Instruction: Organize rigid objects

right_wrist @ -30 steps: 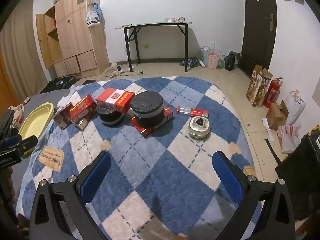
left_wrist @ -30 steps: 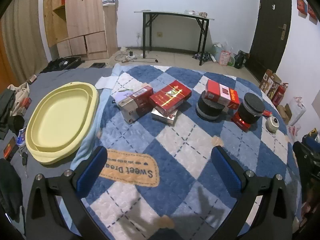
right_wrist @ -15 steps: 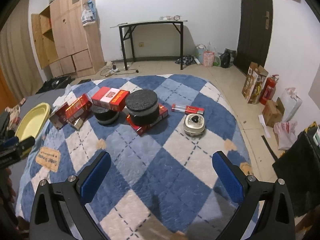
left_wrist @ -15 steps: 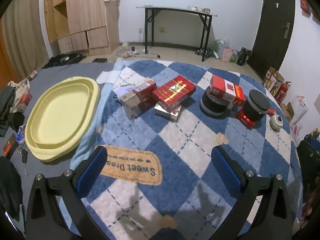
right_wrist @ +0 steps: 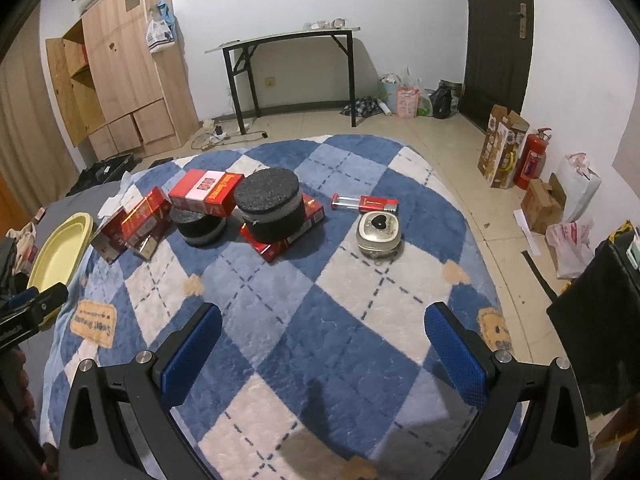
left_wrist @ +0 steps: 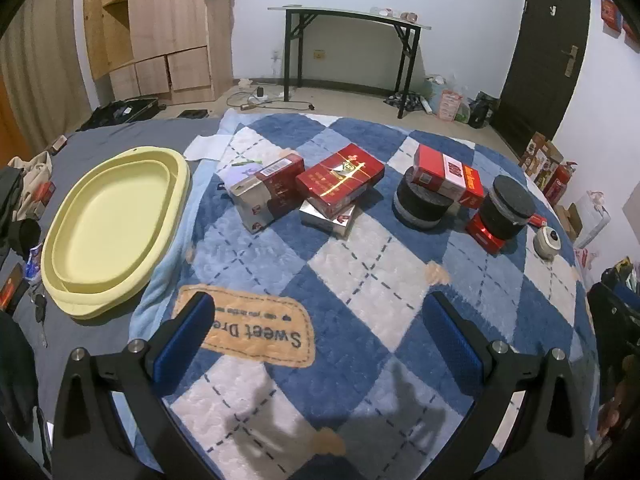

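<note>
Both claws hang wide open and empty above the near part of a blue-and-white checked blanket (left_wrist: 360, 264), the left claw (left_wrist: 320, 340) over its tan "Sweet Dream" patch (left_wrist: 248, 330) and the right claw (right_wrist: 322, 344) over bare checks. Left of the blanket lies an empty yellow oval tray (left_wrist: 108, 224) on the grey cover. Beyond the claws the things sit in a loose row: a red-and-silver carton (left_wrist: 266, 192) nearest the tray, then a red box (left_wrist: 340, 180) lying on a silver box (left_wrist: 328, 218). Next comes a low black round tin (left_wrist: 420, 208) with a red-and-white box (left_wrist: 448, 176) resting tilted on top, then a taller black tin (right_wrist: 272, 210) standing on a flat red box (right_wrist: 280, 232). Farther right, apart from these, sits a small rounded silver case (right_wrist: 378, 234), and just behind it a slim red-and-clear pack (right_wrist: 366, 203). A black folding table (right_wrist: 288, 72) stands against the far wall.
</note>
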A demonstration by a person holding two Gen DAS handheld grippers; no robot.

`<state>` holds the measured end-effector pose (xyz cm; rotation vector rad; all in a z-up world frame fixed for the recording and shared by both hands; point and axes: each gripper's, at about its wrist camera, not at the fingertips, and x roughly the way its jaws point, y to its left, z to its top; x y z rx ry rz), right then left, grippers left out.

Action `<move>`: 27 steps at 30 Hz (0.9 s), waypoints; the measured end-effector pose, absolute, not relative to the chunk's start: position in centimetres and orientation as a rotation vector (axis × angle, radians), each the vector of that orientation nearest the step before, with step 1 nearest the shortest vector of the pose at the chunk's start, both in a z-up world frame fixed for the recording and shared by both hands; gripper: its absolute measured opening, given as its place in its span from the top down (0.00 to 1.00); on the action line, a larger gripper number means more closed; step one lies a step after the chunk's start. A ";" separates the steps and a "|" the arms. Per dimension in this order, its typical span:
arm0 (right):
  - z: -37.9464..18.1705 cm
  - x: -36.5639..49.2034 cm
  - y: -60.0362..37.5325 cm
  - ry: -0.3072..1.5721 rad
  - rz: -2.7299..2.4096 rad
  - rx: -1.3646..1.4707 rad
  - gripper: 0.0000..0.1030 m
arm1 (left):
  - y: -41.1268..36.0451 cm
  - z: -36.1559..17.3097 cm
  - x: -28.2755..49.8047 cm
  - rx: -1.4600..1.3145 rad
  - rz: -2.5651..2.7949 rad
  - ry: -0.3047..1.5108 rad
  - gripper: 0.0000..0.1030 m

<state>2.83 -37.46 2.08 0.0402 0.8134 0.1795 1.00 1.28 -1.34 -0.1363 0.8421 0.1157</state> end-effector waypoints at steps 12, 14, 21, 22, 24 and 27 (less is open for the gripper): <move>1.4 3.9 -38.8 0.871 0.165 0.099 0.00 | 2.6 -1.5 1.1 -0.179 0.112 0.853 0.00; 1.4 3.9 -38.6 0.868 0.181 0.095 0.00 | 2.8 -1.1 1.0 -0.167 0.116 0.834 0.00; 1.3 3.7 -38.0 0.847 0.190 0.053 0.00 | 3.6 -0.1 1.0 -0.160 0.116 0.800 0.00; 1.2 3.7 -38.0 0.845 0.187 0.054 0.00 | 3.7 0.0 0.9 -0.156 0.118 0.797 0.00; 1.2 3.6 -38.1 0.841 0.183 0.066 0.00 | 3.8 0.0 1.0 -0.159 0.115 0.797 0.00; 1.4 3.8 -38.1 0.844 0.181 0.076 0.00 | 4.0 -0.1 1.1 -0.172 0.111 0.815 0.00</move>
